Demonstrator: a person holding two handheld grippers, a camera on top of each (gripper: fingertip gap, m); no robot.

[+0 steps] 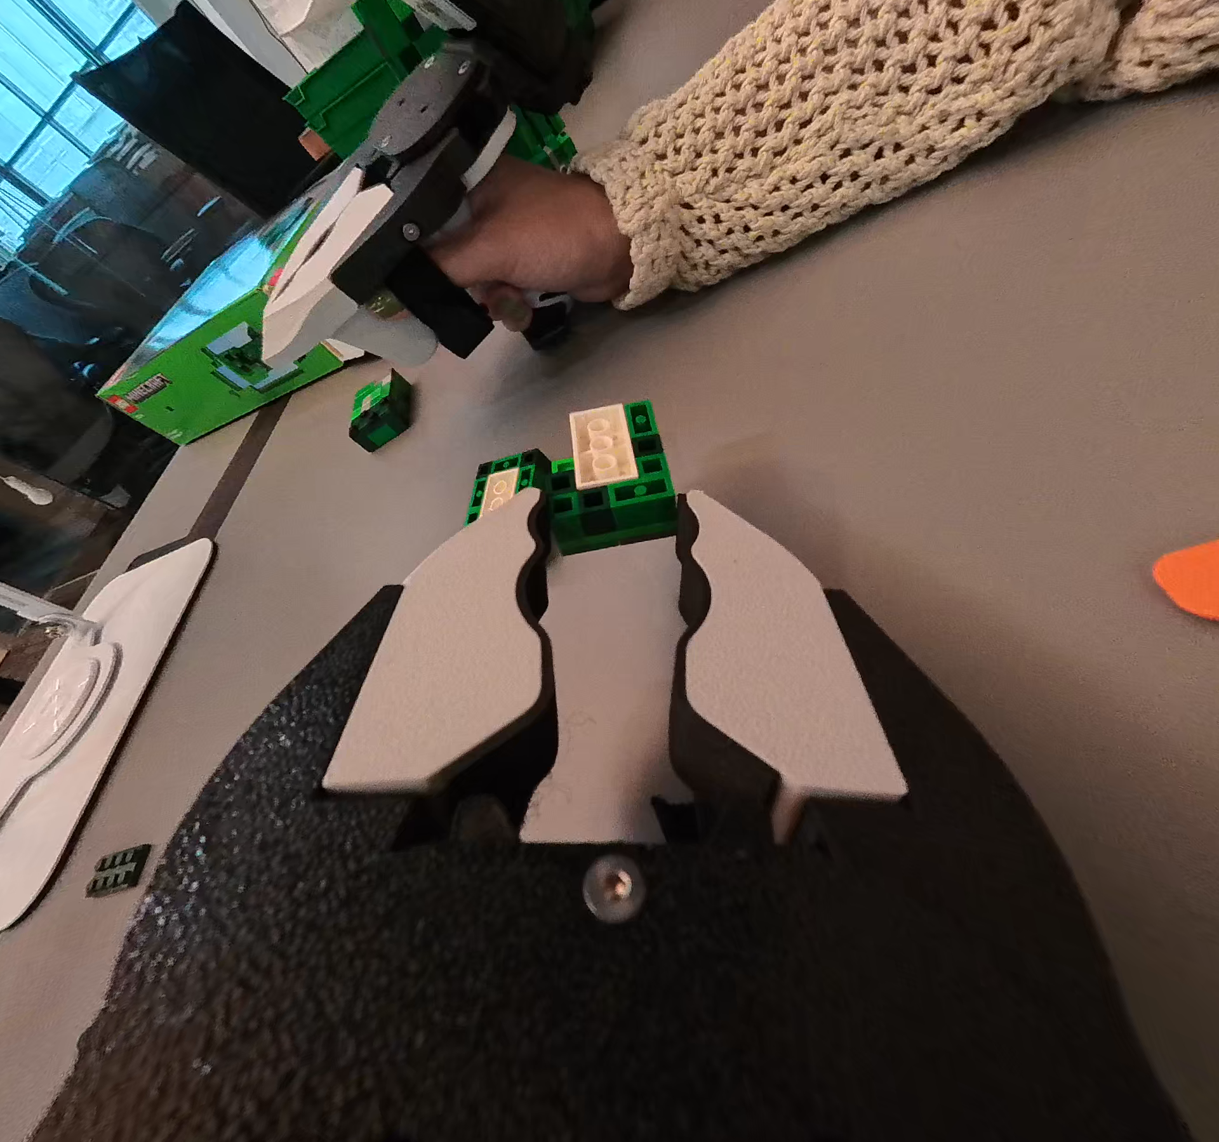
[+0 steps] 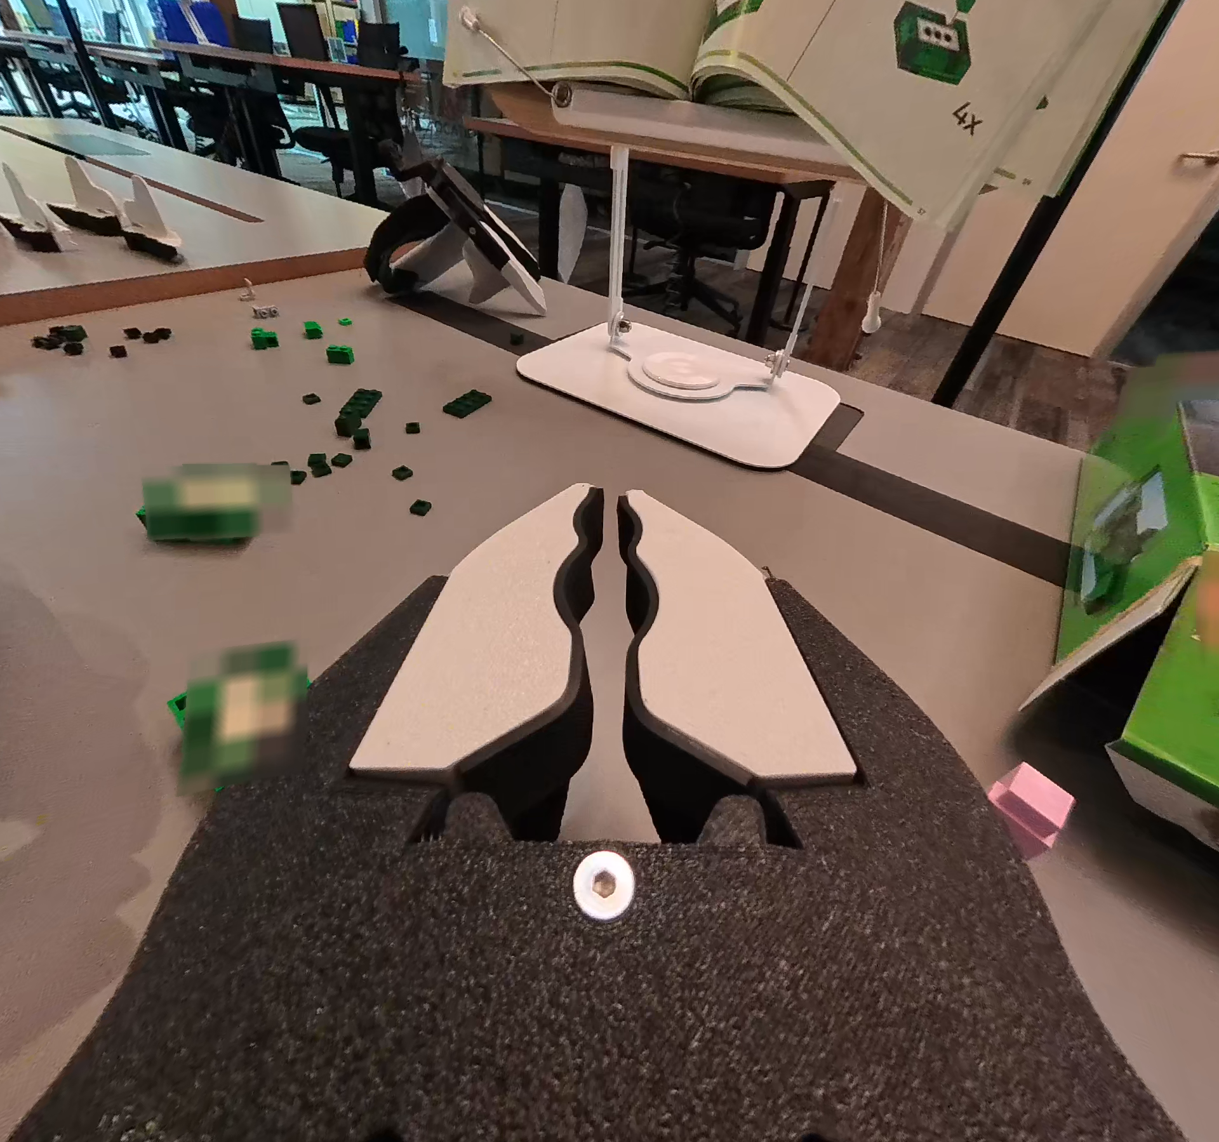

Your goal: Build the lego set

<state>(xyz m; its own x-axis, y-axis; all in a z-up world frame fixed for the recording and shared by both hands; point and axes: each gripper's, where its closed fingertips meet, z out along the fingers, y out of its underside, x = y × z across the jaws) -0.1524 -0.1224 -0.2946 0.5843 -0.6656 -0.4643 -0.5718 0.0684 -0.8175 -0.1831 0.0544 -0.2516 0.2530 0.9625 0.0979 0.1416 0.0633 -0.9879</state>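
A green brick build topped by a white plate (image 1: 617, 451) rests on the grey table (image 1: 923, 451). A smaller green build with a white plate (image 1: 504, 484) stands touching its left side. My left gripper (image 1: 613, 503) is open, its fingertips flanking the near end of the larger build. A small dark green build (image 1: 381, 411) lies farther left. My right gripper (image 2: 610, 497) is shut and empty above the table. It also shows in the left wrist view (image 1: 290, 299), held by a hand beyond the builds.
Loose green and dark bricks (image 2: 356, 411) are scattered at the left. A white book stand (image 2: 679, 398) holds the open instruction booklet (image 2: 725, 9). The green set box (image 1: 198, 378) lies beyond. There is also an orange piece (image 1: 1187, 576), a pink block (image 2: 1032, 807), a spare gripper (image 2: 462, 253) and a knitted sleeve (image 1: 857, 121). About 20 cm separates my left fingertips from my right. To the orange piece (image 1: 1187, 576): left tips about 11 cm, right tips about 30 cm.
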